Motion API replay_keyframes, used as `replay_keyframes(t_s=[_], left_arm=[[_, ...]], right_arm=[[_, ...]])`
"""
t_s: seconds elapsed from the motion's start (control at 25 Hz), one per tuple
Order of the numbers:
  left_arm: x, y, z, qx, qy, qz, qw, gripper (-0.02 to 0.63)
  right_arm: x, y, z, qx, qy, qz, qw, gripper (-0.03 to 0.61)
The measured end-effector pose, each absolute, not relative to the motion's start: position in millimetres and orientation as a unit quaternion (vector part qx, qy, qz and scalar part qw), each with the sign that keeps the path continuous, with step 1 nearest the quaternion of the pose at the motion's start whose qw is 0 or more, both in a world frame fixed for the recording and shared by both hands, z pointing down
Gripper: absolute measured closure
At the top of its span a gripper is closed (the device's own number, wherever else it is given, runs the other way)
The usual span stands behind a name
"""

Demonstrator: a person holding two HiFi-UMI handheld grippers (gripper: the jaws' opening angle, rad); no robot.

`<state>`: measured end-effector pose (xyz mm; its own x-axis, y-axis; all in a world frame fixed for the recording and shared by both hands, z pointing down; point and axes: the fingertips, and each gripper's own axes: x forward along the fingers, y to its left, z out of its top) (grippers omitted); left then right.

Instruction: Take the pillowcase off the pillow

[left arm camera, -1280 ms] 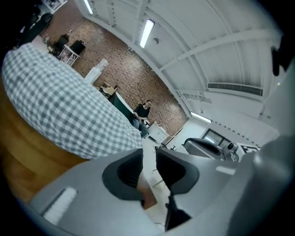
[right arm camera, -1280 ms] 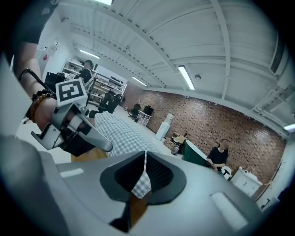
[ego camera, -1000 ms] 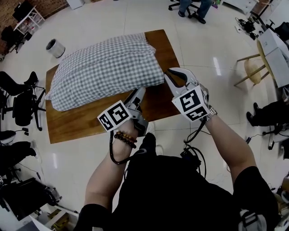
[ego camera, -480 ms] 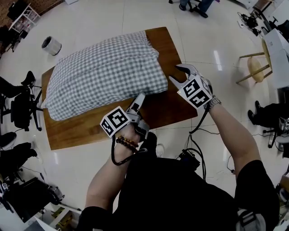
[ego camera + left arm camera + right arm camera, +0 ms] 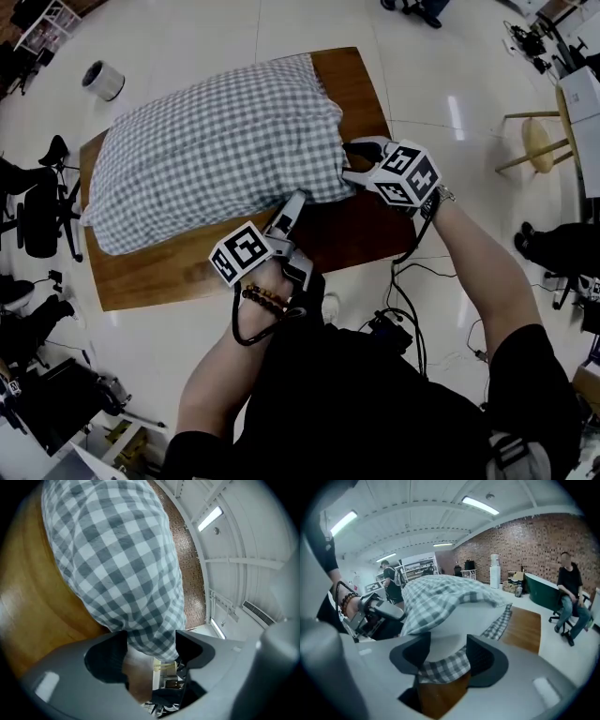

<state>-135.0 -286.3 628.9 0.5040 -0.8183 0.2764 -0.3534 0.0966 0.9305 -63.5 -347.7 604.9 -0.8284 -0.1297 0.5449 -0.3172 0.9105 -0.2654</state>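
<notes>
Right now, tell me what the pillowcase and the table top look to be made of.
Pillowcase: woven cloth, likely cotton, matte; grey-and-white check that creases and drapes softly.
Table top: wood or wood veneer, brown with visible grain, smooth with a slight sheen; which, I cannot tell.

Wooden table, centre frame. White cylindrical canister stands on the pale floor, upper left. Black office chair at left edge. Wooden stool at right edge. Right gripper view: brick wall in the upper right, seated person at far right.
</notes>
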Motion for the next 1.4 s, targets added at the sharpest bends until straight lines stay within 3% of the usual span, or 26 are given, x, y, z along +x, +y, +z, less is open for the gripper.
replay_keyframes(t_s=[0.28,0.48,0.56,0.64,0.72,0.92,1.4], left_arm=[[-142,-298,643,0.637,-0.462,-0.19,0.587,0.292],[-140,-302,650,0.634,-0.463,-0.181,0.592,0.35],[-144,-298,650,0.636,-0.463,-0.174,0.593,0.361],[-148,-294,649,0.637,-0.464,-0.169,0.591,0.407],[-150,-290,647,0.638,-0.468,-0.165,0.588,0.472],[-146,-281,635,0.647,-0.482,-0.144,0.573,0.566],[-139,-245,599,0.653,-0.5,-0.18,0.54,0.583]], right_arm=[[-92,-341,623,0.079,-0.938,0.205,0.269,0.339],[-101,-338,638,0.079,-0.934,0.215,0.276,0.367],[-103,-339,640,0.095,-0.932,0.209,0.281,0.415],[-100,-343,639,0.121,-0.931,0.193,0.286,0.501],[-93,-347,636,0.146,-0.929,0.174,0.291,0.537],[-66,-353,620,0.199,-0.928,0.11,0.296,0.548],[-18,-327,585,0.264,-0.919,0.05,0.29,0.555]])
